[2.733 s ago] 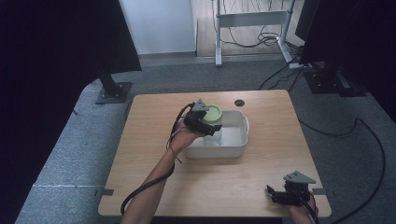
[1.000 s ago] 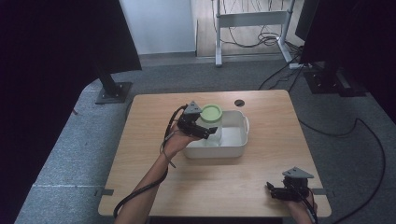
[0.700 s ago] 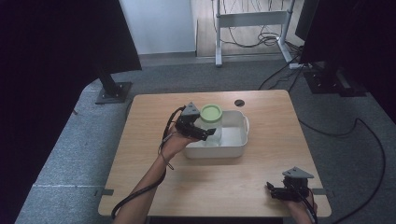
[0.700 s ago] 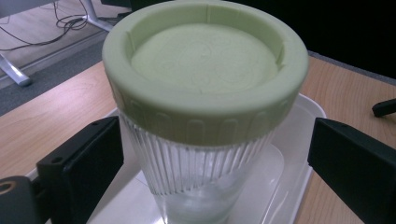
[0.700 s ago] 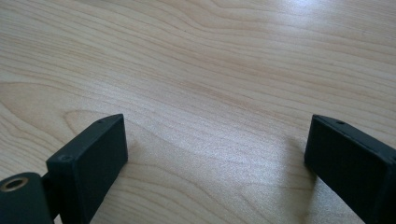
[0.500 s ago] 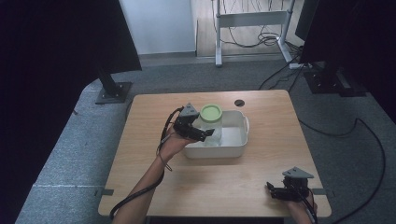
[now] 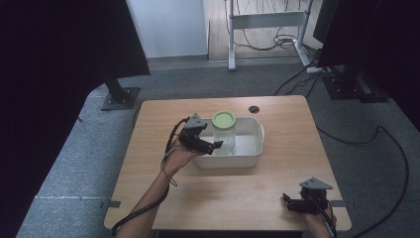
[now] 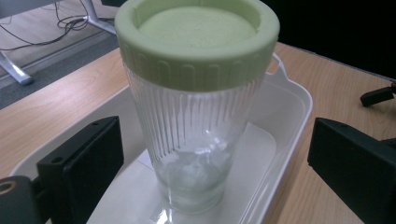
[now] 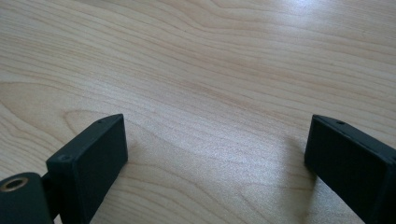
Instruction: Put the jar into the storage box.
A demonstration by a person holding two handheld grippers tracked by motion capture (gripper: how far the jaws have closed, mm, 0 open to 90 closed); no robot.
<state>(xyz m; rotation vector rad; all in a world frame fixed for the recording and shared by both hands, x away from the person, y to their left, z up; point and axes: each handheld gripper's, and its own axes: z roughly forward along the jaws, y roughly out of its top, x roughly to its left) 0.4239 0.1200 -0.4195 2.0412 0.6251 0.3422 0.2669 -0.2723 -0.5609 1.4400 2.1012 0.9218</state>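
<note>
From above, my left claw (image 7: 210, 147) sits released at the white tub (image 7: 250, 157) on the counter (image 7: 277, 183), level with the ribbed glass jar (image 7: 224, 134) standing upright inside it. My right claw (image 7: 292, 203) rests near the front right corner, well apart. Along the left claw, both jaws flank the jar (image 8: 196, 121) without touching, a spread suited to closing below the green lid (image 8: 196, 42). Along the right claw, jaws wide, nothing between them, bare counter (image 9: 210, 70) beneath.
</note>
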